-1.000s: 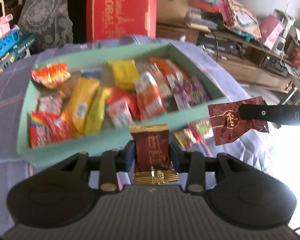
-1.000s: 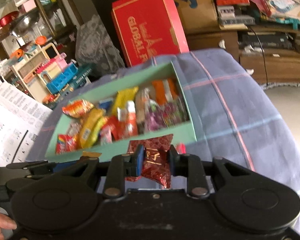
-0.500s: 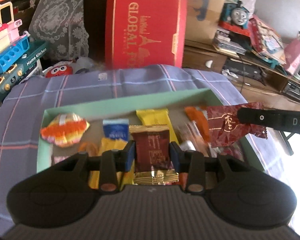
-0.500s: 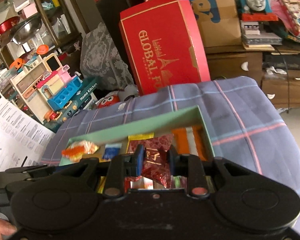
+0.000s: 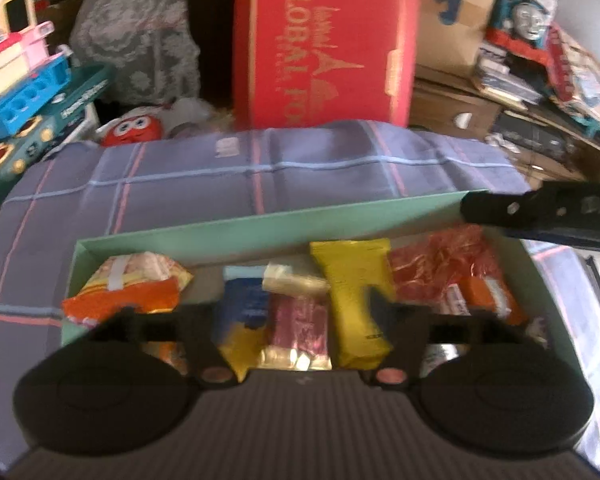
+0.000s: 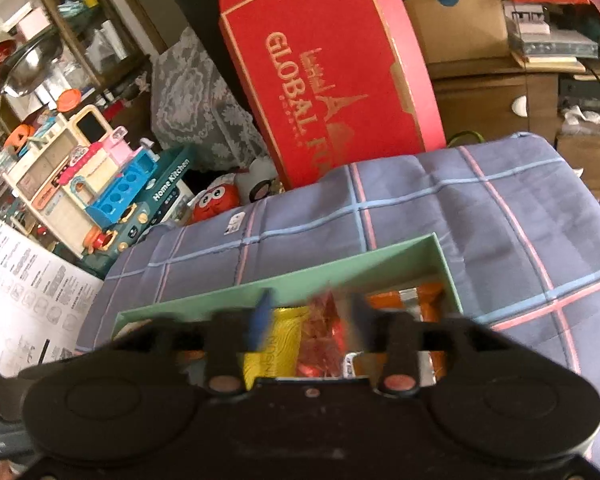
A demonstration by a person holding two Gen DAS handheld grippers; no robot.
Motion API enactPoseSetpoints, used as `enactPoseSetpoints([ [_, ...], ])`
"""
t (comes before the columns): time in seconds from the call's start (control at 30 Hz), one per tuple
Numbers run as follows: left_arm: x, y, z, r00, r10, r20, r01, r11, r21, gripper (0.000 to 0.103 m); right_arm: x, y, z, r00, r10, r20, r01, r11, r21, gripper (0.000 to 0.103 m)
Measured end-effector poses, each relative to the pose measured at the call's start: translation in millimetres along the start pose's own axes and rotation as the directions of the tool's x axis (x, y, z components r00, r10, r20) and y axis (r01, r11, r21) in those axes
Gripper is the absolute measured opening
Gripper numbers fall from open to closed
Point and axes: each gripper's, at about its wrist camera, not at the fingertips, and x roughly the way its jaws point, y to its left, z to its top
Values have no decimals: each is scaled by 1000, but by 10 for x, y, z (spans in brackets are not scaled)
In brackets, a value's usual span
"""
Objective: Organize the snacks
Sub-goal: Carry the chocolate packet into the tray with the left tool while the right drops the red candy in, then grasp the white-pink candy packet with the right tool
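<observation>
Far left beyond the right claw (image 6: 306, 320): toy kitchen box (image 6: 168, 184) lettered "Home Kitchen". Straight ahead, upright past the cloth (image 6: 480, 216): one red box (image 6: 328, 80), gold "GLOBAL" over an Eiffel tower; rest of the wording cut off.

Directly under both claws: one green tray (image 5: 284, 224) on the checked cloth, holding loose snack packets. Ahead-left of the left claw (image 5: 296, 312): orange packet (image 5: 128, 292). Between its fingers, untouched: blue packet (image 5: 246, 300), dark-red packet (image 5: 300, 320) with gold ends. Just right: yellow packet (image 5: 356, 296), print too blurred to read. Further right: crinkly red packet (image 5: 436, 268), lying in the tray below the right claw.

Left claw spread wide, just opened, gripping nothing. Right claw likewise parted, just opened, fingers blurred, red packet loose beneath.
</observation>
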Motion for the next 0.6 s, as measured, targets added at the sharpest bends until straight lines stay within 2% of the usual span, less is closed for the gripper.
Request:
enactPoseSetpoints([
  [0.03, -1, -1, -14, 1000, 17, 9, -17, 1000, -3, 98, 4, 1, 1, 1000, -6, 7, 6, 1000, 3, 90],
  [0.07, -12, -5, -22, 1000, 25, 19, -25, 1000, 2, 99, -11, -1, -16, 1000, -6, 20, 6, 1000, 6, 92],
  [0.17, -20, -47, -59, 1000, 18, 4, -18, 1000, 15, 101, -56, -5, -61, 1000, -7, 17, 7, 1000, 0, 94],
  [0.23, -47, -83, -83, 1000, 15, -5, -15, 1000, 15, 102, -95, -10, -92, 1000, -19, 15, 19, 1000, -7, 100],
  [0.6, -516, -334, -237, 1000, -8, 25, 7, 999, 38, 103, -607, 45, -218, 999, -21, 39, 22, 999, -39, 103],
])
